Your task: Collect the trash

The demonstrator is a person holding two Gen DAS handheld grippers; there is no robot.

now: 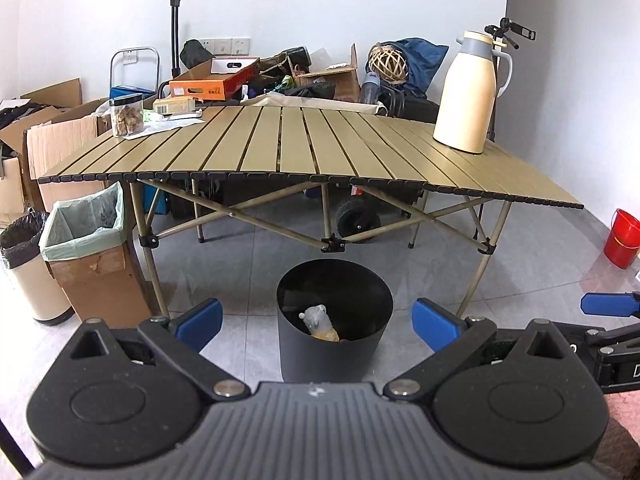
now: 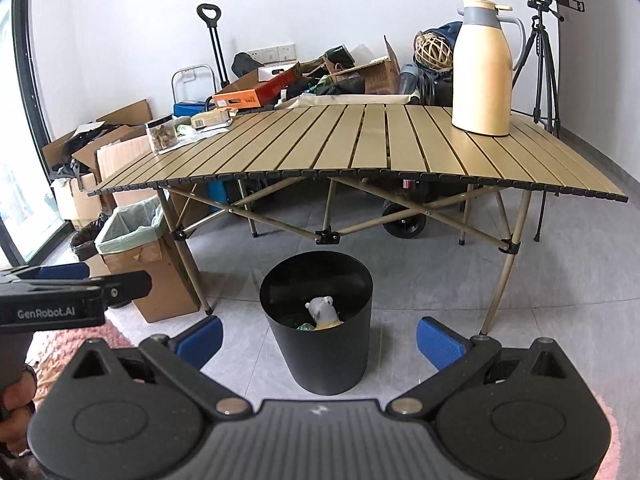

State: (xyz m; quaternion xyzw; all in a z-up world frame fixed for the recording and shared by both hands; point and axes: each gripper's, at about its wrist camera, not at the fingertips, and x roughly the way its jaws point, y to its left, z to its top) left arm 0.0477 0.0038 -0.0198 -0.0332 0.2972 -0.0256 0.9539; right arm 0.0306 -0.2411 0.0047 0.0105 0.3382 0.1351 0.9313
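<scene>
Black round bin [image 1: 334, 320] on floor tiles, just before front edge of slatted folding table [image 1: 304, 144]; crumpled grey-and-yellow trash [image 1: 319, 322] already inside.

Left gripper [image 1: 318, 322] and right gripper [image 2: 319, 338]: jaws spread wide, nothing held.

Step judged: between pickups. Next move needs new target; paper scraps [image 1: 176, 120] beside snack jar [image 1: 127, 116] at far left corner look likely.

Thermos jug [image 1: 466, 92] stands well apart, middle of table free for reach.

The one clear text is "GenRobot.AI", in pale letters on the black side of the left gripper [image 2: 76, 280], well to the left of the black bin [image 2: 318, 320] in the right wrist view. The orange box [image 2: 256, 92] behind the worktop [image 2: 360, 148] bears dark print, too small to read. A lone "D" shows on the right gripper [image 1: 608, 308] body.
</scene>
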